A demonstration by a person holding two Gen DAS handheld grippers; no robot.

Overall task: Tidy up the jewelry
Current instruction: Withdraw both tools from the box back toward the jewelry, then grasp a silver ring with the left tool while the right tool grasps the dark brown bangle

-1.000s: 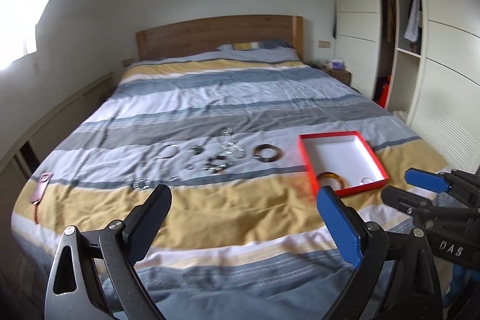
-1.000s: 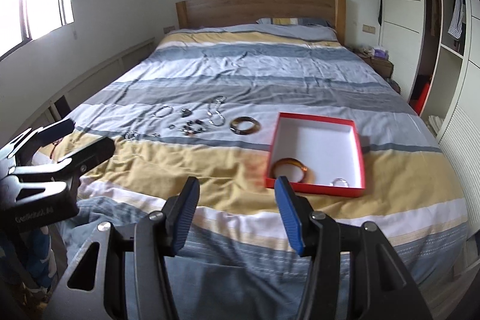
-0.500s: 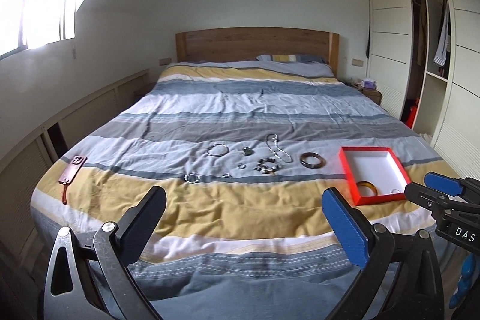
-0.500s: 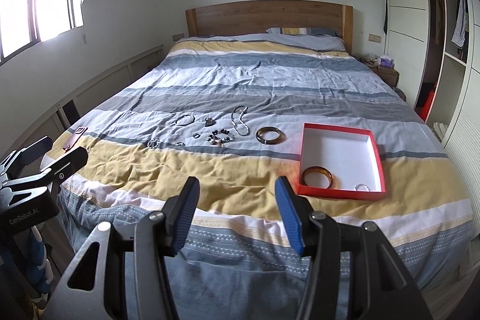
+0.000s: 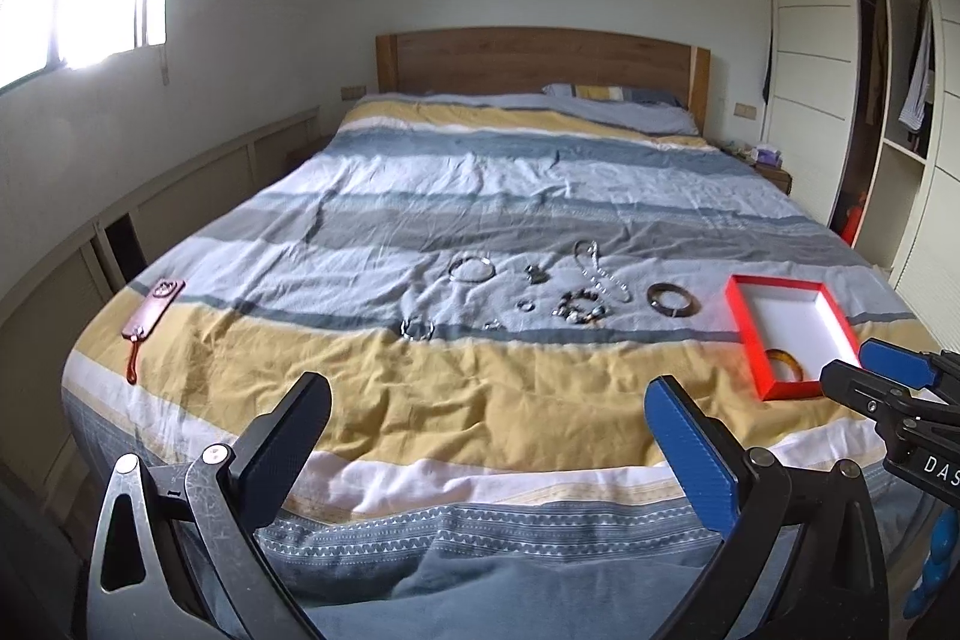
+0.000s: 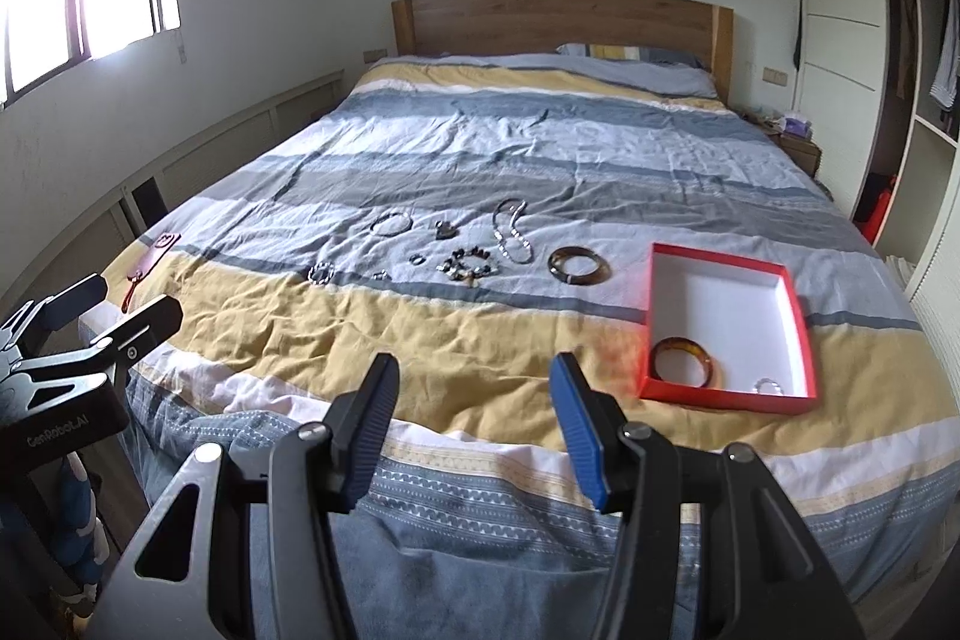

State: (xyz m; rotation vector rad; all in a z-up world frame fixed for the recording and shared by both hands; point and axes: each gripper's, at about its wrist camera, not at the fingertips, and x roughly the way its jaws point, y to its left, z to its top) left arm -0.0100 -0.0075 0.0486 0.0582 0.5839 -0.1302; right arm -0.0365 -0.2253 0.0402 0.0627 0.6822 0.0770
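A red box (image 6: 801, 325) with a white inside lies on the bed at the right and holds an amber bangle (image 6: 683, 362) and a small silver ring (image 6: 769, 386). It also shows in the left wrist view (image 5: 753, 340). Several loose pieces lie in a row on the blue stripe: a dark bangle (image 6: 579, 266), a bead bracelet (image 6: 469, 264), a chain necklace (image 6: 512, 235), a thin silver bangle (image 6: 391, 223). My left gripper (image 5: 487, 430) and right gripper (image 6: 474, 415) are both open, empty and held back over the foot of the bed.
A striped duvet covers the bed (image 5: 480, 196). A brown leather strap (image 5: 150, 307) lies near its left edge. A wardrobe (image 5: 888, 100) stands at the right, a low wall panel at the left, a nightstand (image 6: 795, 142) by the headboard.
Both grippers have drawn back and up from the bed, and the left one has swung left. The jewelry and box look smaller and lie where they were.
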